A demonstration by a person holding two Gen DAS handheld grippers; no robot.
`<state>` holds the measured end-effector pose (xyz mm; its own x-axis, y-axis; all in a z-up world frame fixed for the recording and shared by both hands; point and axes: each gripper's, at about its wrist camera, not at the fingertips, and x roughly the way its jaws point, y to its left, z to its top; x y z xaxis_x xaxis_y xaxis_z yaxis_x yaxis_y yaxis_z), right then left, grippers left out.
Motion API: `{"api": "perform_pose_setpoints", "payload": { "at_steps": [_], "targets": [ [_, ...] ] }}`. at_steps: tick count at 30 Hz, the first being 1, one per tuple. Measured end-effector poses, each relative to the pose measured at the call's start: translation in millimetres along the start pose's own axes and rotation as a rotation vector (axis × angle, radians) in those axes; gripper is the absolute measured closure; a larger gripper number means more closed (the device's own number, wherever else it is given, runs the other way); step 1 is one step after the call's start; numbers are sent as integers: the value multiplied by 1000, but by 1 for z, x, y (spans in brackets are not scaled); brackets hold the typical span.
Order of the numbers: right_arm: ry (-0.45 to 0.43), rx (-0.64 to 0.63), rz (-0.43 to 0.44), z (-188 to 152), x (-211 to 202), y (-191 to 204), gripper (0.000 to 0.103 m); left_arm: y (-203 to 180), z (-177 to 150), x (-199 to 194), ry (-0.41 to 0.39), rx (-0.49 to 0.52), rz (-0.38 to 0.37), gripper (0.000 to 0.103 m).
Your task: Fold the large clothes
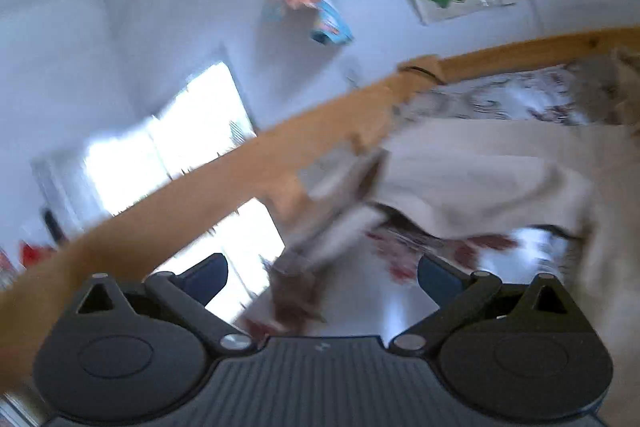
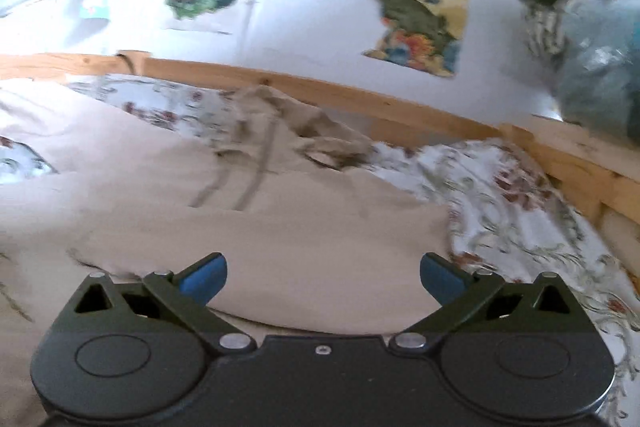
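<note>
My right gripper [image 2: 323,277] hovers with fingers spread wide over the beige garment [image 2: 256,227], which lies across the floral bedsheet [image 2: 504,195], its hood toward twelve o'clock by the wooden bed rail [image 2: 400,103]. My left gripper [image 1: 322,277] is equally wide apart and empty, tilted toward the garment's edge at two o'clock, probably to seize it for folding.

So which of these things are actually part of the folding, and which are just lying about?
Part of the job:
beige garment
left gripper, open
right gripper, open

Just there:
floral bedsheet
wooden bed frame
wall posters
blue-grey plush toy
</note>
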<state>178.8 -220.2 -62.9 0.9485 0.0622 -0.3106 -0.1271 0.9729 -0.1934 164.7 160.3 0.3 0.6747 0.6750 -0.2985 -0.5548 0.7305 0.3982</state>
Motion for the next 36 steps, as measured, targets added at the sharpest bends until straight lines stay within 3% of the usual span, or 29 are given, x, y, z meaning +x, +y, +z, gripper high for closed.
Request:
{"api": "perform_pose_setpoints", "payload": {
  "at_steps": [4,5,7,9,13,15,21,25,30,36],
  "targets": [
    [8,67,13,20,3,31,1,-7,24,24,6,61,38,2],
    [10,85,18,20,4,37,1,-13,29,33,21,90,42,7],
    [14,86,65,16,8,49,1,-24,36,48,73,150,18,27],
    [16,37,116,7,8,57,1,-28,40,60,117,181,-8,68],
    [50,3,136,-10,9,60,1,-8,52,49,93,84,-80,102],
    [66,36,120,-11,13,54,1,9,58,36,68,42,-120,103],
    [53,74,103,-8,12,42,1,61,127,-8,13,-103,-325,103],
    [35,74,119,-4,8,36,1,81,177,-42,-90,-173,-425,103],
    [9,81,115,0,3,27,1,71,216,-65,-202,-214,-502,103],
    [2,122,94,0,1,10,1,13,247,-88,-247,-210,-746,103]
  ]
}}
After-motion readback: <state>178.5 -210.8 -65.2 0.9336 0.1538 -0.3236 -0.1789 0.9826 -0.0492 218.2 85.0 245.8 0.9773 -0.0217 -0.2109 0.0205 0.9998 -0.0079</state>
